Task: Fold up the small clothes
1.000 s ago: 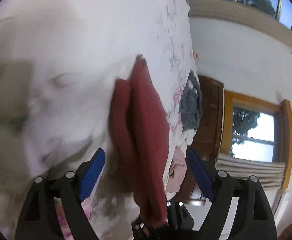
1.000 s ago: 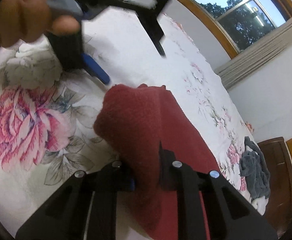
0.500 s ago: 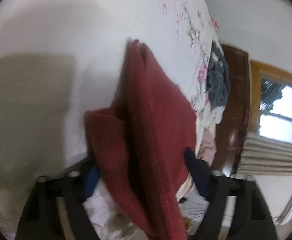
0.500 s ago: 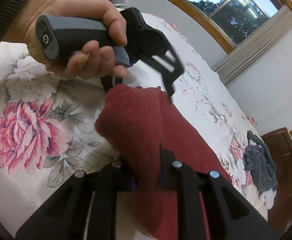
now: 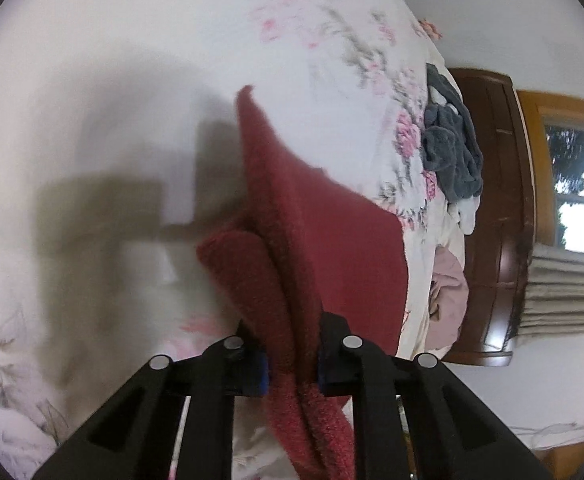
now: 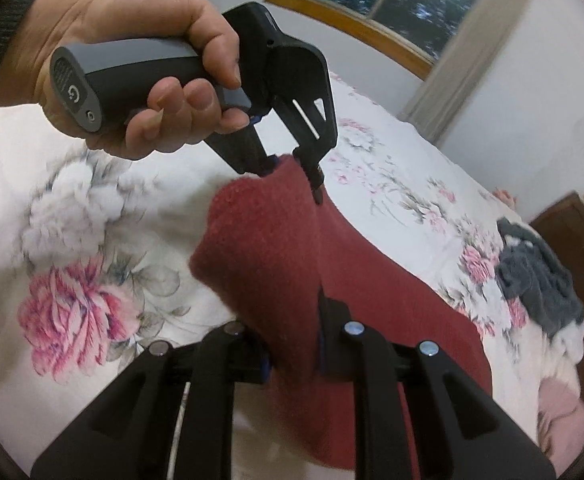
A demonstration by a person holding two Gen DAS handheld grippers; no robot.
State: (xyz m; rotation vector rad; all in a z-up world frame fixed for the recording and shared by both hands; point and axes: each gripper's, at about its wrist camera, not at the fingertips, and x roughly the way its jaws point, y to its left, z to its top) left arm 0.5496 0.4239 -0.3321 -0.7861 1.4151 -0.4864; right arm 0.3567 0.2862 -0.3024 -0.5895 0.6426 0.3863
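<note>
Cloth: red knit garment (image 6: 276, 248) lifted off floral bedsheet (image 6: 72, 240) | left gripper (image 6: 288, 166) pinches its 12 o'clock edge | right gripper (image 6: 292, 356) clamps its 6 o'clock fold

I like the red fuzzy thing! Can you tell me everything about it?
The red cloth is a dark red, fuzzy, knit-looking piece, thick and soft. It is doubled over, its folded end lifted off the flowery bedsheet while the rest trails down onto it. The left tongs pinch one raised corner and the right tongs are shut on another part. What garment it is cannot be told.
</note>
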